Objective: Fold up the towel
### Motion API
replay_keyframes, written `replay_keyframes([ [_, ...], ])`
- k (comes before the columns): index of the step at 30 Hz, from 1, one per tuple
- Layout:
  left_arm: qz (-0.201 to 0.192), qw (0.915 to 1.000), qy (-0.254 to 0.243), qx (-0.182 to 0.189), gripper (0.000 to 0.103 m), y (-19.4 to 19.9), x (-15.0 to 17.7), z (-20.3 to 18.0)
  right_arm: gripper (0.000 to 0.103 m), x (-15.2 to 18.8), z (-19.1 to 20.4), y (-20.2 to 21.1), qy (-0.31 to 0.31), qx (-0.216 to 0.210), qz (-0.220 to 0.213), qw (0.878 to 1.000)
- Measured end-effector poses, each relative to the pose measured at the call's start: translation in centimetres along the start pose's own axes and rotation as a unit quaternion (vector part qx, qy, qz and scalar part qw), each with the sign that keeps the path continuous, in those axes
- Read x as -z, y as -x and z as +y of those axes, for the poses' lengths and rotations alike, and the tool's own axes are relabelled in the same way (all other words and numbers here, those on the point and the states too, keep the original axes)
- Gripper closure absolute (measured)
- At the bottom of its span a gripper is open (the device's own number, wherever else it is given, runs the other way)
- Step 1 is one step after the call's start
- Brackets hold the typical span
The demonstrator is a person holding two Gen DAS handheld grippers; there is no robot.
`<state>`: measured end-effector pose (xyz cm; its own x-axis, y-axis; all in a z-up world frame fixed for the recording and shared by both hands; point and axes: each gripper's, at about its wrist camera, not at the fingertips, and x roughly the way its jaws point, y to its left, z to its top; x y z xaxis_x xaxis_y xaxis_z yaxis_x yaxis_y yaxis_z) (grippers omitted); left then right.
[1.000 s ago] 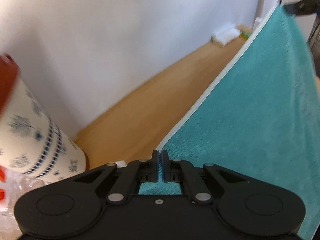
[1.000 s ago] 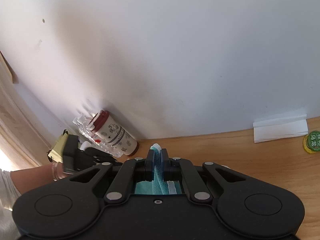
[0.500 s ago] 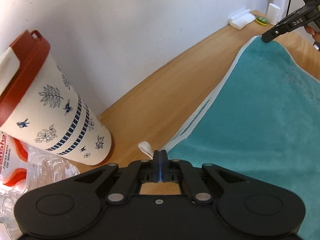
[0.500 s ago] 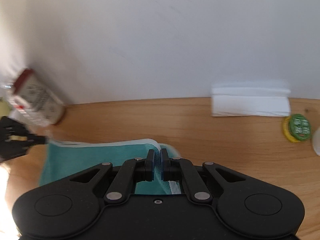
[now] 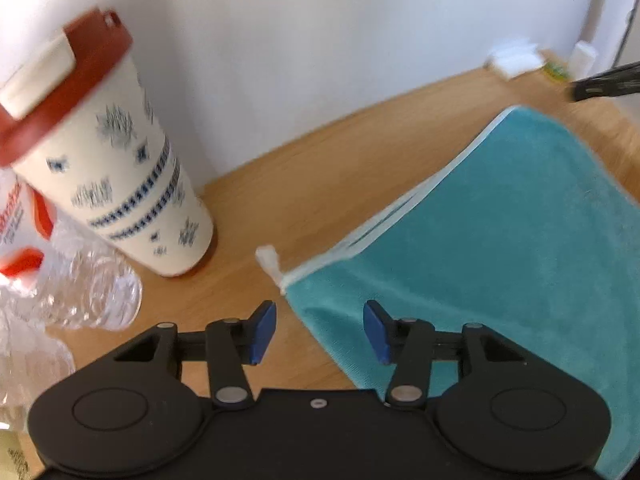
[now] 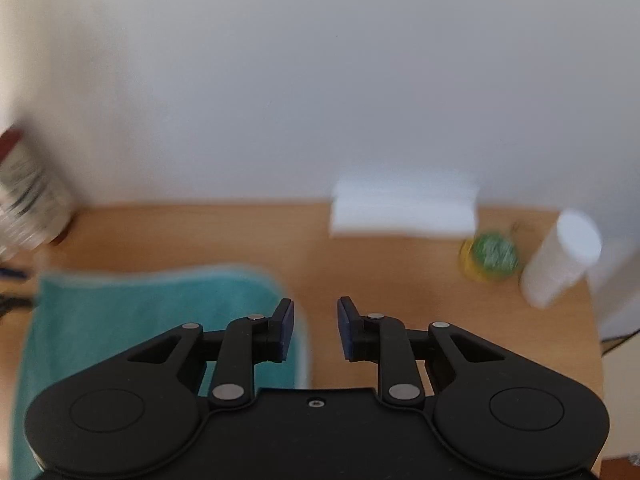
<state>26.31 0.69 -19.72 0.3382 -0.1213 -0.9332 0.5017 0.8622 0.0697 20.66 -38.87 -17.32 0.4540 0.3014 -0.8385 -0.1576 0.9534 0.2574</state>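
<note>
The teal towel (image 5: pixel 500 240) lies flat on the wooden table (image 5: pixel 320 176), near the back edge by the wall, and it seems already folded once, with the white-trimmed edges together on the wall side. Your left claw (image 5: pixel 319 330) is released, its blue pads wide apart above the near-left corner of the towel, and it holds nothing. Your right claw (image 6: pixel 316 330) is released too and empty, just beside the right edge of the towel.

From here the danger, I think, is on your left. The patterned cup (image 5: pixel 120 168) with the red lid stands near the towel's corner, and the clear plastic bottles (image 5: pixel 80 292) lie beside it. If you swing the left claw wide, you can knock the cup over. The small white loop (image 5: pixel 269 260) at the corner can also catch on a pad and pull the layers out of line. On the right side, the white cylinder (image 6: pixel 560 256) and the green and yellow lid (image 6: pixel 492 256) stand near the table's right edge, and a fast move can push them off.

The red label on one bottle has white letters, but they are blurred, so I cannot read them. The white folded paper (image 6: pixel 404 208) shows no writing.
</note>
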Motion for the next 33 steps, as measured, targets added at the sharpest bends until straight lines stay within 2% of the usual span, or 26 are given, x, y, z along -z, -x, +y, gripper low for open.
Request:
replay_keyframes([
  [1, 0.004, 0.9999, 0.014, -0.006, 0.054, -0.7, 0.0, 0.1, 0.076, 1.2, 1.0, 0.1, 0.008, -0.016, 0.015, 1.000],
  [5, -0.001, 0.9976, 0.068, -0.003, 0.053, -1.7, -0.4, 1.0, 0.076, 4.7, 4.3, -0.6, 0.031, -0.021, 0.051, 0.998],
  [8, 0.006, 0.9989, 0.047, -0.008, 0.056, -1.7, -0.7, 0.8, 0.077, 7.2, 5.9, -0.7, 0.037, 0.021, 0.046, 0.998],
  [10, 0.017, 0.9993, 0.030, -0.015, 0.064, -1.7, -0.9, 0.6, 0.080, 7.5, 5.8, -0.4, 0.026, 0.033, 0.041, 0.998],
  [11, 0.024, 0.9992, 0.024, -0.023, 0.064, -1.8, -1.2, 0.4, 0.081, 7.5, 5.8, -0.3, 0.025, 0.041, 0.042, 0.998],
  [15, 0.047, 0.9969, 0.012, -0.061, 0.082, -1.4, -1.0, 0.3, 0.082, 7.8, 5.6, -0.3, 0.019, 0.056, 0.040, 0.997],
  [17, 0.044, 0.9970, 0.049, -0.039, 0.081, -0.1, -0.6, 0.7, 0.082, 7.7, 5.8, 0.0, 0.017, 0.053, 0.037, 0.998],
  [18, 0.038, 0.9966, 0.071, -0.021, 0.078, 0.8, -0.4, 0.6, 0.082, 7.6, 5.9, 0.6, 0.011, 0.038, 0.024, 0.999],
  [20, 0.030, 0.9930, 0.114, 0.011, 0.063, 2.0, 0.3, 0.0, 0.079, 7.8, 6.0, 0.8, 0.008, 0.031, 0.021, 0.999],
  [23, 0.045, 0.9862, 0.147, 0.061, 0.061, 2.2, 1.6, -2.4, 0.079, 8.1, 6.3, -0.3, 0.005, 0.037, 0.023, 0.999],
  [24, 0.051, 0.9859, 0.147, 0.061, 0.060, 2.2, 2.2, -2.8, 0.079, 8.2, 6.2, -0.4, 0.005, 0.037, 0.025, 0.999],
  [26, 0.073, 0.9852, 0.149, 0.044, 0.051, 1.6, 3.3, -4.7, 0.079, 8.3, 5.9, -0.3, 0.003, 0.035, 0.024, 0.999],
  [28, 0.094, 0.9819, 0.161, 0.030, 0.036, 0.9, 4.5, -6.4, 0.080, 8.4, 5.8, -0.2, 0.004, 0.037, 0.024, 0.999],
  [30, 0.084, 0.9837, 0.159, 0.009, 0.035, 1.1, 5.3, -7.3, 0.084, 8.4, 5.6, -0.1, 0.009, 0.043, 0.027, 0.999],
  [32, 0.073, 0.9853, 0.154, 0.009, 0.048, 1.5, 5.8, -7.7, 0.091, 8.4, 5.5, 0.0, 0.013, 0.049, 0.029, 0.998],
  [33, 0.074, 0.9866, 0.145, 0.008, 0.060, 1.6, 5.8, -7.9, 0.095, 8.4, 5.4, 0.1, 0.015, 0.051, 0.030, 0.998],
])
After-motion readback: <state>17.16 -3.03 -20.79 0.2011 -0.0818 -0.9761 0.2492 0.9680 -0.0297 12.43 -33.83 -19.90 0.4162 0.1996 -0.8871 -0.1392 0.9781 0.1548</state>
